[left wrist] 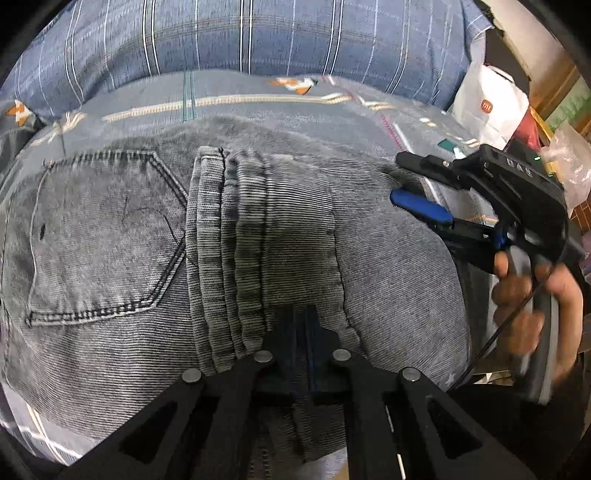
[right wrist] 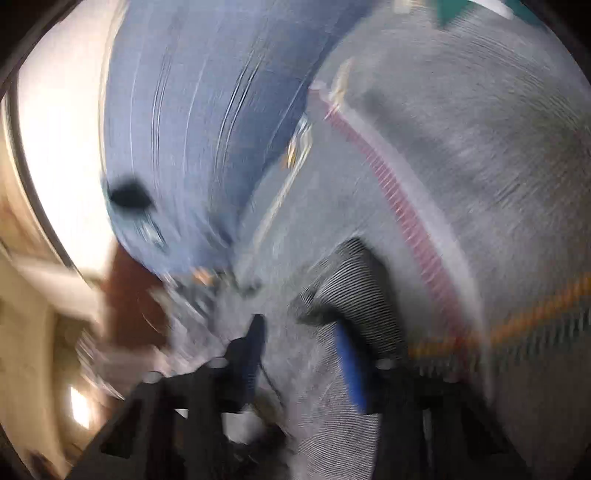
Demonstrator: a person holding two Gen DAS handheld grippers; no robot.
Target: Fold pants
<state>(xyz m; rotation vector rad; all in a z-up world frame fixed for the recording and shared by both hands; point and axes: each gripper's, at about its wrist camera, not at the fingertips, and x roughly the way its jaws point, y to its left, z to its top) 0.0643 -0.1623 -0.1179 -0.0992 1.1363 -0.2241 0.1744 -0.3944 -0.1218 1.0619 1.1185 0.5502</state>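
Note:
Grey denim pants point(left wrist: 110, 229) lie on the bed with a back pocket facing up. A leg end with its hem point(left wrist: 258, 229) is folded over the seat. My left gripper point(left wrist: 306, 321) points down at that folded leg, and its jaws are shut on the denim by the hem. My right gripper point(left wrist: 397, 177), held by a hand point(left wrist: 517, 295), sits at the pants' right edge with its black and blue fingers apart. The right wrist view is blurred. There the right gripper point(right wrist: 299, 328) is open, with a fold of the pants point(right wrist: 351, 280) lying between its blue pads.
A patterned grey-blue bed sheet point(left wrist: 258, 99) lies under the pants. A blue plaid quilt point(left wrist: 258, 33) is bunched along the far side. At the right edge of the bed stand a white paper bag point(left wrist: 487, 107) and some clear plastic wrap point(left wrist: 572, 162).

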